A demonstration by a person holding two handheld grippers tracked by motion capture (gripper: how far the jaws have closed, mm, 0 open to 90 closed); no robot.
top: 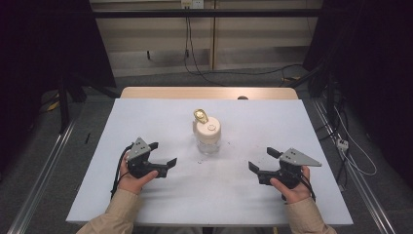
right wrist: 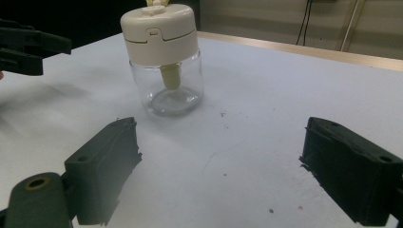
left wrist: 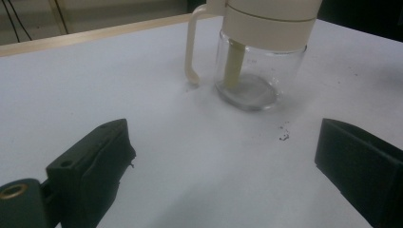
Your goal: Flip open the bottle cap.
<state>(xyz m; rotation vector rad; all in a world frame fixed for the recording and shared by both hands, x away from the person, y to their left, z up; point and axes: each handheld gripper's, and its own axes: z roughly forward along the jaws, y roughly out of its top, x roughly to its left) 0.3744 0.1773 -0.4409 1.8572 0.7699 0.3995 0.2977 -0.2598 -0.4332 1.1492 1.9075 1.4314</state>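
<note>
A clear glass jar [top: 208, 141] with a cream lid [top: 207, 128] and a cream handle stands upright near the table's middle; a gold-coloured piece [top: 200, 115] sticks up behind the lid. The jar [left wrist: 259, 71] looks empty apart from a cream stem inside [right wrist: 167, 66]. My left gripper [top: 162, 153] rests low at the jar's left, open, nothing between its jaws. My right gripper [top: 263, 159] sits at the jar's right, also open and empty. Both point toward the jar, a short gap away. The left gripper [right wrist: 28, 45] also appears at the far left of the right gripper view.
The table [top: 146, 117] has a pale grey-blue top with a wooden strip [top: 209, 92] along its far edge. A few dark specks [left wrist: 284, 135] lie beside the jar. Cables [top: 350, 146] trail over the floor at the right, and dark frames stand at both sides.
</note>
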